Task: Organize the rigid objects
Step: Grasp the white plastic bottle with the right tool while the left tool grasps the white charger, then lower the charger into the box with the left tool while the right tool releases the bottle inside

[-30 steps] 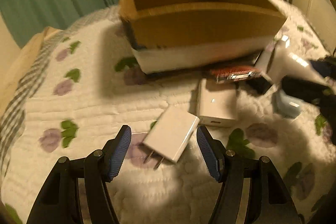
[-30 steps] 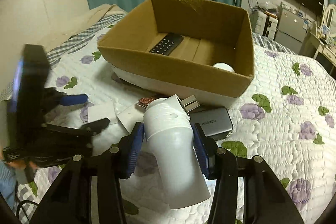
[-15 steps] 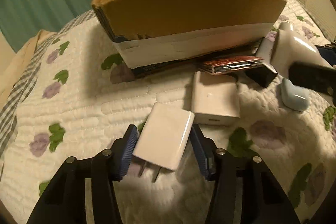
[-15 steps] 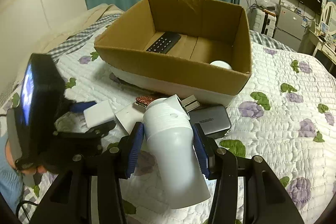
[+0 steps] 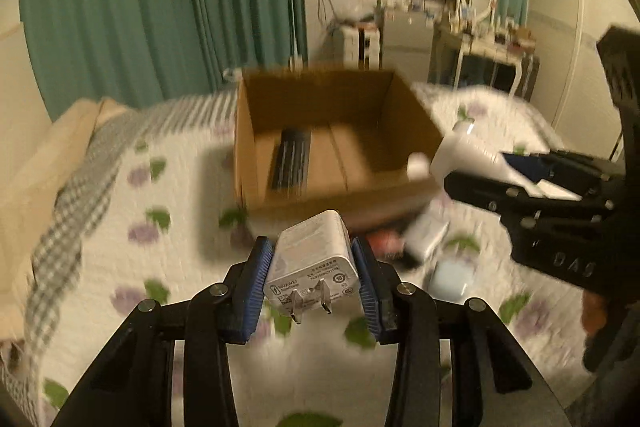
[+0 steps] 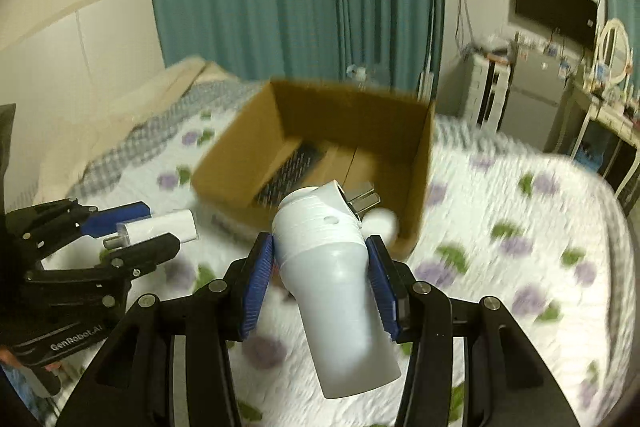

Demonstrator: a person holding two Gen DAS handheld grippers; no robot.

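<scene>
Above the near edge of the bed (image 5: 180, 187), both tools are now airborne with their loads: half a second back the left gripper (image 5: 312, 279) was just closing round the white charger (image 5: 310, 263) on the quilt, now the charger is off the quilt and pinched between the blue pads (image 5: 254, 291), prongs pointing back at the camera. Right gripper (image 6: 320, 275) clamps the white plug-in device (image 6: 332, 267) as before, but has risen too; its metal plug end now hangs over the near right corner of the cardboard box (image 6: 240, 163). Heavy background blur in both views, so both tools look mid-swing toward the box. Likely meaning: both pickups done, next is the drop into the box, which already holds a black remote (image 5: 292, 159) and a small white round item (image 5: 418, 163). Left tool is level, aimed straight at the box's near wall, not yet over the opening. Right tool is angled in from the right side, its load tilted, plug end up and forward. A few items remain on the quilt by the box's near right corner, including a pale blue case (image 5: 452, 277) and a white block (image 5: 430, 237), so the task is partway done.
</scene>
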